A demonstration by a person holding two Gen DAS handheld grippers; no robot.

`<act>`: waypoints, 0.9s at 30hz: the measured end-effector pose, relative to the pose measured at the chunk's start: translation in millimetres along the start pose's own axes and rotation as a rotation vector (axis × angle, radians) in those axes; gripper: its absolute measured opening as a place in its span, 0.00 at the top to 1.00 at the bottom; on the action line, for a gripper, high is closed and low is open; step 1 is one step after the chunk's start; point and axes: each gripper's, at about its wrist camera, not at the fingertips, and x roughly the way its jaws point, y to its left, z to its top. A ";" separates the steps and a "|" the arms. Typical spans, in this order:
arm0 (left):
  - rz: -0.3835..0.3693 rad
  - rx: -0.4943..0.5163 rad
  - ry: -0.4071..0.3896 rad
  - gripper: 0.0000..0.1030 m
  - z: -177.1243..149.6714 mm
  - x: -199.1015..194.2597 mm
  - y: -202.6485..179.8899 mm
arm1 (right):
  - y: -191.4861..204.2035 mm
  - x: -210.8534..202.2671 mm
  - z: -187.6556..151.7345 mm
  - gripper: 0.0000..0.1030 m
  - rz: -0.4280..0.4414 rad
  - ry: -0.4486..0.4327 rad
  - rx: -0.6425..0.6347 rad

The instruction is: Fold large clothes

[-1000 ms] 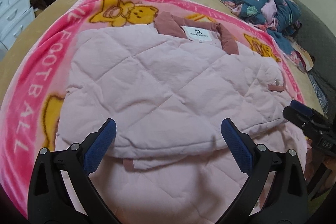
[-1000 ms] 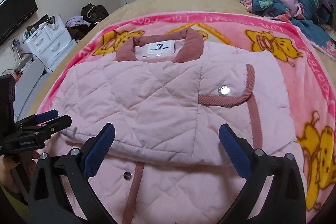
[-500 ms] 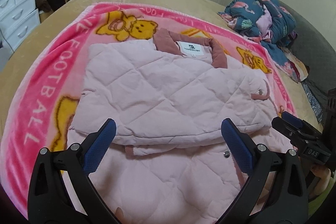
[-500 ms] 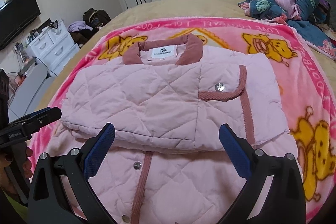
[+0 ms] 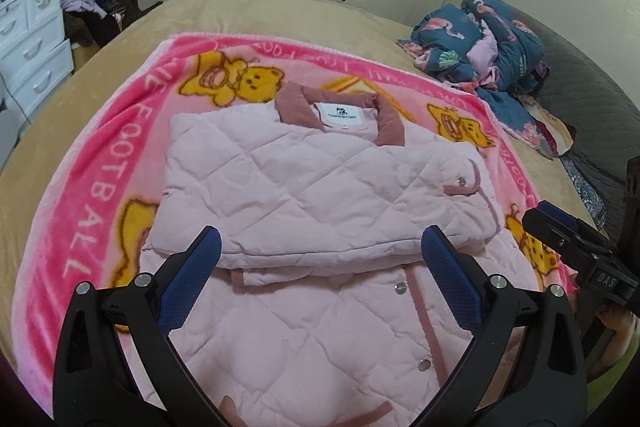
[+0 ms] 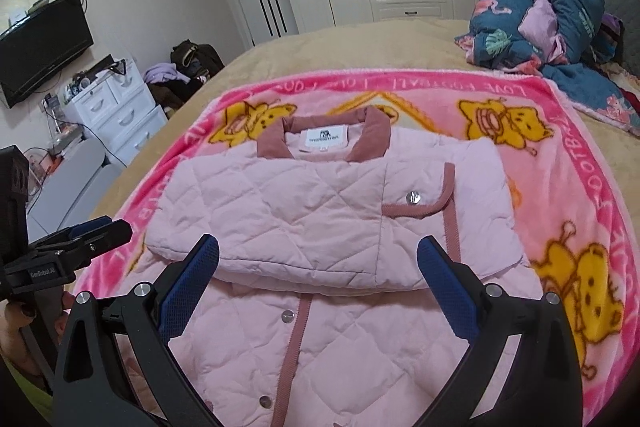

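Two grippers, the left gripper [image 5: 320, 257] and the right gripper [image 6: 318, 259], hold their jaws wide apart above the pink jacket [image 5: 316, 195] on a bear blanket [image 5: 100, 187] on the bed [image 5: 248, 11], and only the right view shows a TV [image 6: 44, 47].

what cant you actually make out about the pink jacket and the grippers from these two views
- Pink jacket hem: cut off by the bottom edge and hidden behind each gripper's frame, both views.
- Sleeves: folded under the upper layer, not visible in either view.
- Collar label text: too small and blurred to read.
- Right gripper in the left wrist view: side-on, so its opening cannot be judged there; its own view shows it open.
- Left gripper: open, nothing between the fingers.
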 end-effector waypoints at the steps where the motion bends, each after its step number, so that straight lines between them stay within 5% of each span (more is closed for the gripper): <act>1: -0.003 0.005 -0.008 0.09 0.5 -3.8 -2.0 | 0.7 -3.4 0.5 0.04 0.000 -0.005 -0.002; 27: -0.020 0.017 -0.097 0.09 -17.9 -73.8 -13.5 | 13.8 -74.6 -5.4 0.04 0.020 -0.097 -0.001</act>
